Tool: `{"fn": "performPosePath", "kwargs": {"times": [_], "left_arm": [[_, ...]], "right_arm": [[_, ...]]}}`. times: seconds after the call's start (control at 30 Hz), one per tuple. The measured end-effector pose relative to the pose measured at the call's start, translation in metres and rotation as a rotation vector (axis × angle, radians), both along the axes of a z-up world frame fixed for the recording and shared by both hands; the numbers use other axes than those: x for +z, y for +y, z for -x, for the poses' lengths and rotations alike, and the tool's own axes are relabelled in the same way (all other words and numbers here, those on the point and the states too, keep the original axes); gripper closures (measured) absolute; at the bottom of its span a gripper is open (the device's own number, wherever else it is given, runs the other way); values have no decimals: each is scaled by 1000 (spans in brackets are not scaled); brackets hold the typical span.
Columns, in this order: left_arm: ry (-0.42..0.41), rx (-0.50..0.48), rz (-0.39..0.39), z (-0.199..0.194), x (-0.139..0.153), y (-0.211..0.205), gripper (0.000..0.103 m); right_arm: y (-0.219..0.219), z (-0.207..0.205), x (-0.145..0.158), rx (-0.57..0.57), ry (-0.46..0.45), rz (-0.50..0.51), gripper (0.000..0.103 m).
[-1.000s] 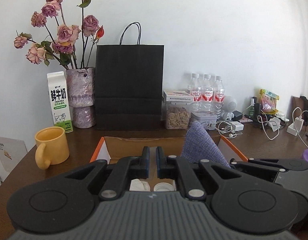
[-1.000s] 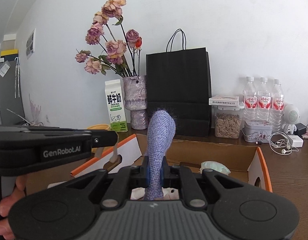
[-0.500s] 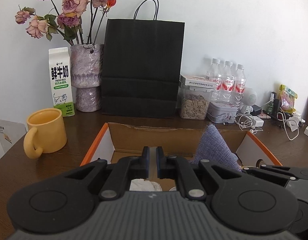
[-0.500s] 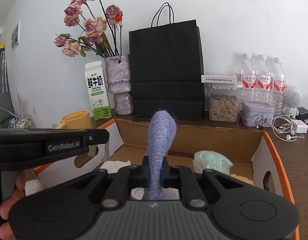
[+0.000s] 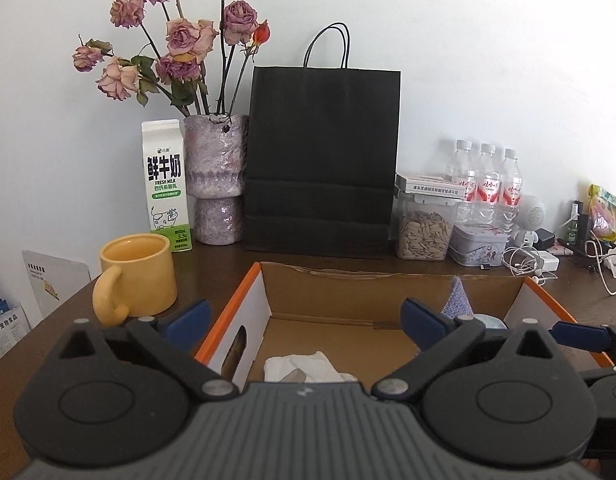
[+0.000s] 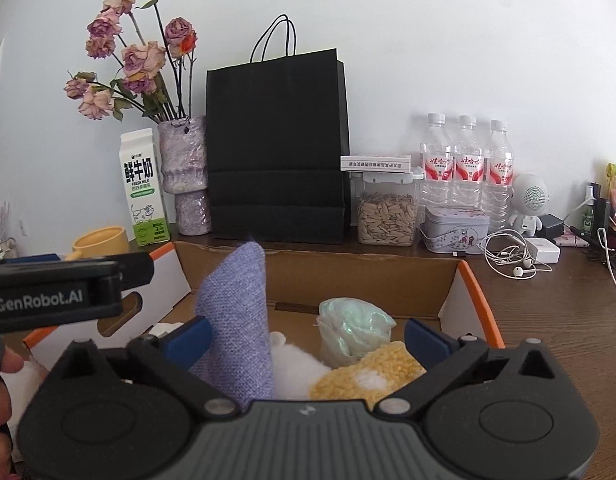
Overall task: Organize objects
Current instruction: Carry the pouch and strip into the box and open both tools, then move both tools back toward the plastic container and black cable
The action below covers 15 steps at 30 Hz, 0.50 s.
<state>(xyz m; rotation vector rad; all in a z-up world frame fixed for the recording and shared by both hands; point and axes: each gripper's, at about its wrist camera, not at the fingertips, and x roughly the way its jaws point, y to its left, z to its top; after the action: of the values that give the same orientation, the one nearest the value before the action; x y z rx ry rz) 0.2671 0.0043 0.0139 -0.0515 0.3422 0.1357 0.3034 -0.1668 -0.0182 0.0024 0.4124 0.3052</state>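
left gripper point(image 5: 306, 316) jaws opening, nothing between | right gripper point(image 6: 306, 334) jaws opening, purple cloth point(image 6: 236, 320) leaning on its left pad – upright in cardboard box point(image 6: 474, 292) | far: 3 water bottles point(image 6: 466, 172), 1 black bag point(image 5: 322, 156) | right view alone shows green pouch point(image 6: 354, 330), yellow sponge point(image 6: 368, 376)

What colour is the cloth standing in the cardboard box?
Lavender-purple woven cloth, clearest in the right wrist view.

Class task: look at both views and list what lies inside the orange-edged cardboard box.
Inside the cardboard box: a purple knitted cloth standing up, a crumpled pale green bag, a yellow textured item, white fluffy material and crumpled white tissue. The grippers' bodies cover the box's near part.
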Motion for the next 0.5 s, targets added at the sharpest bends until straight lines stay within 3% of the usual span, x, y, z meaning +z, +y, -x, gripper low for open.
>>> {"fn": "performPosePath", "kwargs": {"times": [0.5], "left_arm": [[-27,-9,19,21,13,2,0]], "right_arm": [[-8,18,12,17,-37,-22,0]]}}
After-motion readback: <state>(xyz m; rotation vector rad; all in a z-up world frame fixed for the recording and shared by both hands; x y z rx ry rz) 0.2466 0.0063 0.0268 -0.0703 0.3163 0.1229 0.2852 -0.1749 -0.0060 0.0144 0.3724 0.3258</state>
